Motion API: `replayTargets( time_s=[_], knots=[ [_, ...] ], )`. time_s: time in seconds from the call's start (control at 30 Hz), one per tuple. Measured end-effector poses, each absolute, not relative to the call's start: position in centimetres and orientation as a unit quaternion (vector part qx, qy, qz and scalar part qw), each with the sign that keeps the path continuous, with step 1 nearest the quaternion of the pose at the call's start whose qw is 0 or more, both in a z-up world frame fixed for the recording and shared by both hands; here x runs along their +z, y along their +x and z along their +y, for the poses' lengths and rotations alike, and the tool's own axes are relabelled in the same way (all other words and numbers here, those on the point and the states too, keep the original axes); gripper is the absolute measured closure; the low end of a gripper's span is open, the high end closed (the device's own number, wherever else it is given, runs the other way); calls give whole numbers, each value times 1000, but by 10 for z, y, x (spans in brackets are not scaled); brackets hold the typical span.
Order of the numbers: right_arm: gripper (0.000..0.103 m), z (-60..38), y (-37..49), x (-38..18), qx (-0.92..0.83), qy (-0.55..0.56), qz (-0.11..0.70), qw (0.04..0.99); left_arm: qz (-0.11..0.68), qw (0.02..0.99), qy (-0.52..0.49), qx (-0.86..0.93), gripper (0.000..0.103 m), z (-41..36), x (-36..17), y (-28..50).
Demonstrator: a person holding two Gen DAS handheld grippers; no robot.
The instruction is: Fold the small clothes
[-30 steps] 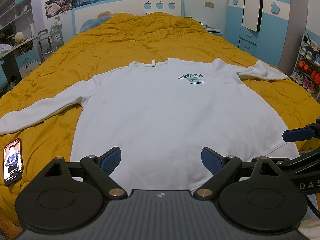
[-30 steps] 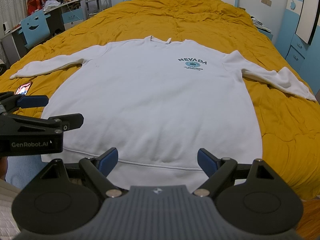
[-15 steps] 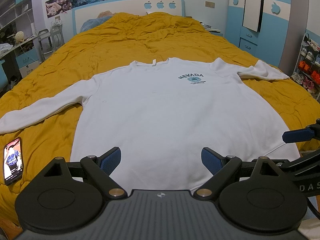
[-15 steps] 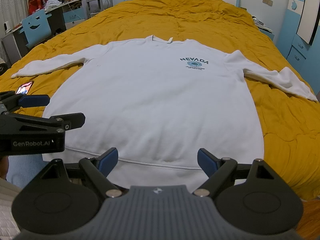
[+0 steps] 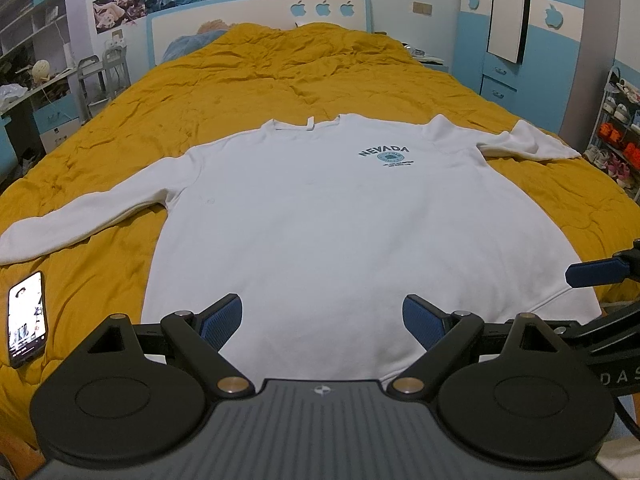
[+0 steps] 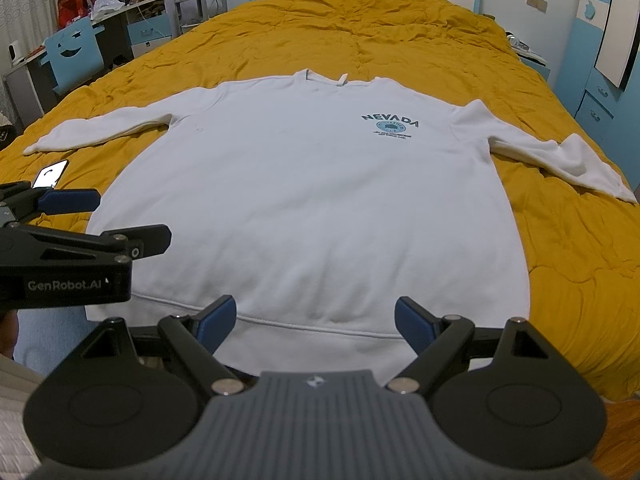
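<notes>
A white long-sleeved sweatshirt (image 5: pixel 340 224) (image 6: pixel 312 200) with a dark "NEVADA" print lies flat, front up, on the yellow bed cover, both sleeves spread sideways and the hem nearest me. My left gripper (image 5: pixel 322 318) hovers open above the hem, nothing between its blue pads. My right gripper (image 6: pixel 315 320) is open too, just above the hem's middle. Each gripper shows at the edge of the other's view: the right gripper (image 5: pixel 596 276) at the hem's right corner, the left gripper (image 6: pixel 80 220) over the hem's left corner.
A phone (image 5: pixel 26 318) (image 6: pixel 50 173) with a lit screen lies on the yellow cover (image 5: pixel 280 80) left of the sweatshirt, below the left sleeve. A desk and blue chair (image 6: pixel 76 54) stand left of the bed, blue cabinets (image 5: pixel 508 56) and a shoe rack (image 5: pixel 616 136) on the right.
Both grippers have drifted very slightly; the sweatshirt and phone lie as before, and both grippers stay open.
</notes>
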State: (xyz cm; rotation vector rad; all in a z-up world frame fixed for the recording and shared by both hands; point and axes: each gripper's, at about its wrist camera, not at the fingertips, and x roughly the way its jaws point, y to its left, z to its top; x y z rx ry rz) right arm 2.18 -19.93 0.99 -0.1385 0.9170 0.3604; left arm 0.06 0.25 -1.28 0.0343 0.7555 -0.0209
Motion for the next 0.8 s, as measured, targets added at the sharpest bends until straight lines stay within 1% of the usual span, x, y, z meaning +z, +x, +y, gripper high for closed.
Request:
replayTargets(
  time_s=[0.8],
  knots=[
    [21, -197, 21, 5, 173, -64, 446, 876, 372, 928, 12, -10, 0, 6, -14, 2]
  ],
)
